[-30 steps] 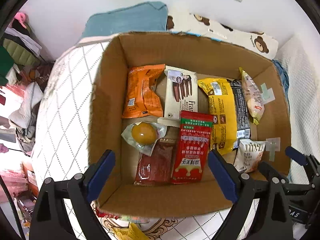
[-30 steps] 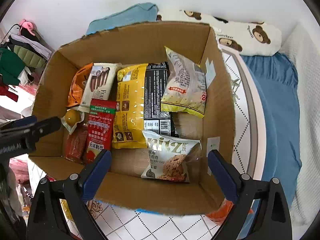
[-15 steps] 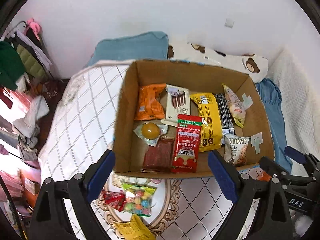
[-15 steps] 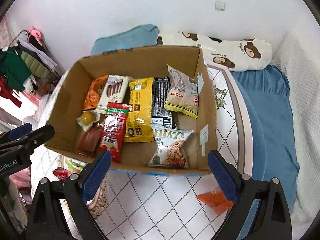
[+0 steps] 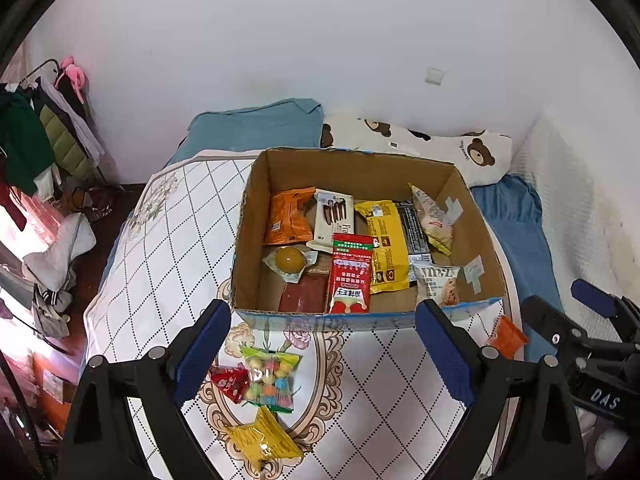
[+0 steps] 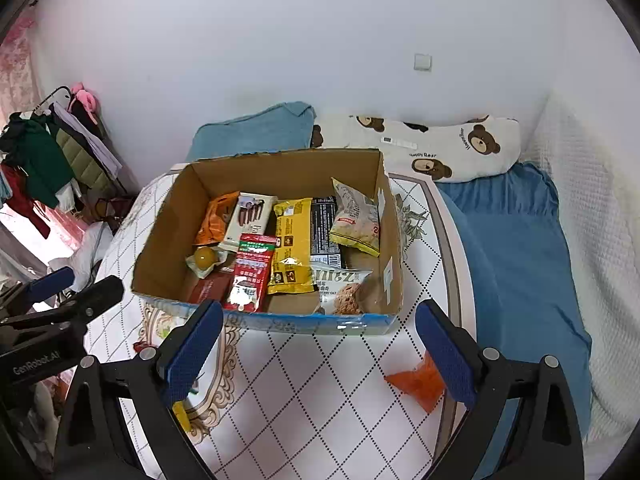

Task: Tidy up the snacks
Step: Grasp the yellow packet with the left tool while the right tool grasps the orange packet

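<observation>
A cardboard box [image 5: 248, 216] [image 6: 168, 216] stands on a white diamond-pattern cloth and holds several snack packs, among them an orange pack [image 5: 289, 221], a red pack [image 5: 350, 280] and a yellow pack [image 5: 385, 245]. In front of it on the cloth lie a clear candy bag [image 5: 269, 377], a small red packet [image 5: 228, 381], a yellow packet [image 5: 262, 438] and an orange packet [image 6: 416, 382] [image 5: 507, 335]. My left gripper [image 5: 322, 354] hangs open above the loose packets, holding nothing. Open and holding nothing too, my right gripper [image 6: 318, 354] hovers in front of the box, left of the orange packet.
A blue pillow [image 5: 256, 126] and a bear-print pillow [image 6: 440, 148] lie behind the box against the white wall. A blue sheet [image 6: 516, 256] covers the bed at right. Clothes hang on a rack [image 5: 36, 140] at far left, beyond the cloth's edge.
Both grippers have pulled back and up from over the box. The box now looks smaller and farther, and the loose packets on the cloth in front of it have come into view.
</observation>
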A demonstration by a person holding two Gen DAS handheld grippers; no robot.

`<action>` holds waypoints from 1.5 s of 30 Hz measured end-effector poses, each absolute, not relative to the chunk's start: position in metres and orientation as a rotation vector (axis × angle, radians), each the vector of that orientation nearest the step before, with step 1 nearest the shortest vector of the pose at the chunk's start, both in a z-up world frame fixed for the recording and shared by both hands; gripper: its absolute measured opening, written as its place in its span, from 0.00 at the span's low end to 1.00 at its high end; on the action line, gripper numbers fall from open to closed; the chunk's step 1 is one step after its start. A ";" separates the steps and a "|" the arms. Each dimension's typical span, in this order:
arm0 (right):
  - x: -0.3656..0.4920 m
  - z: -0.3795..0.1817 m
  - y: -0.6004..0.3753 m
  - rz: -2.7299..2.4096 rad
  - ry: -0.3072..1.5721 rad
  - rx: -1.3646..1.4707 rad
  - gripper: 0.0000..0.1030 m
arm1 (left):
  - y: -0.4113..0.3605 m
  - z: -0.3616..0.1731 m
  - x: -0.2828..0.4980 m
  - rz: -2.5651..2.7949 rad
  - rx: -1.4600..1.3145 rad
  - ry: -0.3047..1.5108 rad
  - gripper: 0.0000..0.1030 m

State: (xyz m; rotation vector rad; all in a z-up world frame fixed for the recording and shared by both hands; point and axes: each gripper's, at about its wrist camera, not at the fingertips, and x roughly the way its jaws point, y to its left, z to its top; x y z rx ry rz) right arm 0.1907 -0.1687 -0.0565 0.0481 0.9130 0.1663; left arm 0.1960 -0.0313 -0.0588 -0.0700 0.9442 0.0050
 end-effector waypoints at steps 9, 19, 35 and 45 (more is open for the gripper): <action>0.171 -0.094 -0.227 0.138 0.989 0.279 0.80 | -0.041 -0.110 0.188 0.005 -0.076 1.076 0.92; 0.193 -0.208 -0.333 -0.055 1.190 0.540 0.70 | -0.050 -0.182 0.192 0.028 -0.046 1.238 0.92; 0.201 -0.265 -0.240 0.148 1.359 0.349 0.48 | 0.036 -0.199 0.172 0.133 -0.130 1.345 0.92; 0.156 -0.270 -0.149 0.362 1.434 0.229 0.48 | 0.042 -0.245 0.140 -0.012 -0.039 1.514 0.92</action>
